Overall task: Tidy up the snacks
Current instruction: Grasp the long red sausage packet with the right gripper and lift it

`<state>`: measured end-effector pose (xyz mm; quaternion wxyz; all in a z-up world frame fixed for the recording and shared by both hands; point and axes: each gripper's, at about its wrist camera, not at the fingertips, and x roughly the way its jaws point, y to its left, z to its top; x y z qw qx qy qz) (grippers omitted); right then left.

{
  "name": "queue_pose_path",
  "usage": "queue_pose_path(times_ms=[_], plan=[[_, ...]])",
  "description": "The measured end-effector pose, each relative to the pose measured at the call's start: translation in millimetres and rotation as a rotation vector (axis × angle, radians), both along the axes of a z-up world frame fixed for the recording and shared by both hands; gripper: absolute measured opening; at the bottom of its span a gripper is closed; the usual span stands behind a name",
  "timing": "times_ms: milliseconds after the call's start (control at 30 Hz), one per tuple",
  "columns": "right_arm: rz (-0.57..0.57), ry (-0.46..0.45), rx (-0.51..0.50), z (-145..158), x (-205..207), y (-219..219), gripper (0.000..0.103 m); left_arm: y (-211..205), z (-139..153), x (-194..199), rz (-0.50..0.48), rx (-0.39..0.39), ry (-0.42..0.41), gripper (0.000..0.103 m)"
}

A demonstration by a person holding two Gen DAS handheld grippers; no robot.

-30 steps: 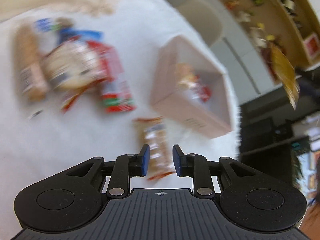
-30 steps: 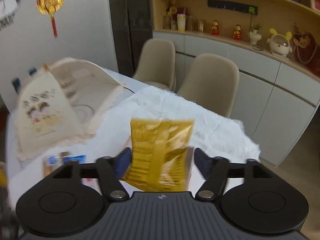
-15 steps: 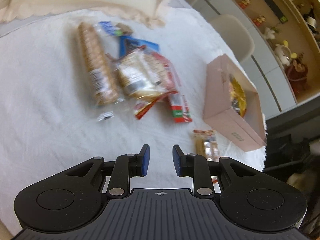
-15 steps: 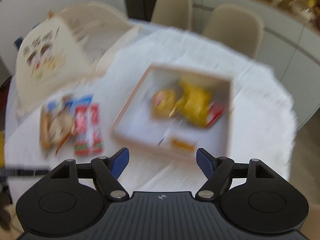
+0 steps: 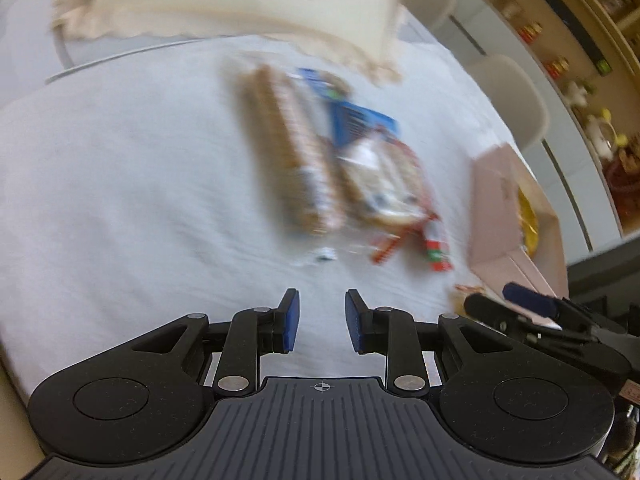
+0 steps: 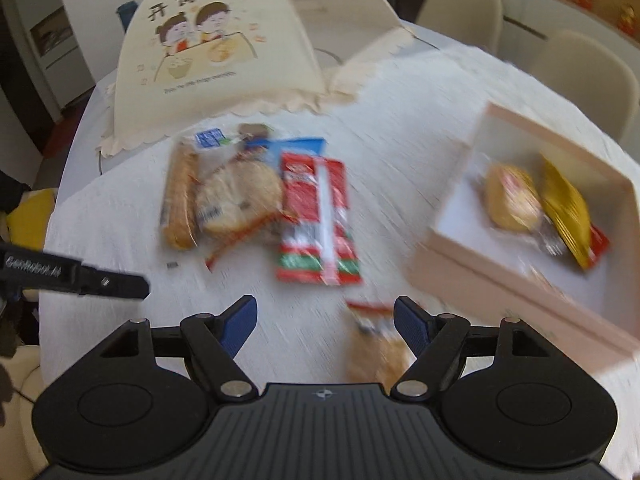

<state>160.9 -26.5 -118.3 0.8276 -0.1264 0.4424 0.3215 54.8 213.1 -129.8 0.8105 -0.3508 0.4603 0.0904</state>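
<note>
A pile of snacks lies mid-table: a long biscuit pack [image 6: 180, 200], a round biscuit pack [image 6: 236, 200], a red-green pack [image 6: 316, 220] and a blue pack [image 6: 296, 146]. A pink box [image 6: 500, 276] at the right holds a yellow pack [image 6: 568, 212] and a round snack [image 6: 512, 200]. A small brown snack pack [image 6: 376, 348] lies just ahead of my right gripper [image 6: 326, 324], which is open and empty. My left gripper [image 5: 318, 320] is partly open, empty, above bare cloth, near the biscuit pack [image 5: 292, 152]. The box also shows at the right in the left wrist view [image 5: 492, 216].
A cream mesh food cover [image 6: 216, 48] with a cartoon print stands at the back of the white tablecloth [image 6: 400, 120]. Beige chairs [image 6: 584, 64] stand behind the table. The left gripper's body [image 6: 76, 274] reaches in from the left.
My right gripper let go of the yellow pack, which now lies in the box, and swung left toward the pile. My left gripper moved away from the small brown pack, toward the pile.
</note>
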Motion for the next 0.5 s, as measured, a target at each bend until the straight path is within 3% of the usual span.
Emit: queue_pose_path(times_ms=[167,367,500], plan=[[0.002,-0.048,-0.043,-14.9,13.5,36.7,0.078,22.8,-10.2,-16.9,0.057,-0.034,0.019,0.029],[-0.018,-0.066,-0.065,-33.6,37.0,57.3,0.078,24.7,-9.3,-18.1,0.002,-0.061,0.015,0.029],[-0.039,-0.132,-0.091,-43.5,41.3,70.3,0.081,24.6,-5.3,-16.8,-0.029,-0.061,0.008,0.029]])
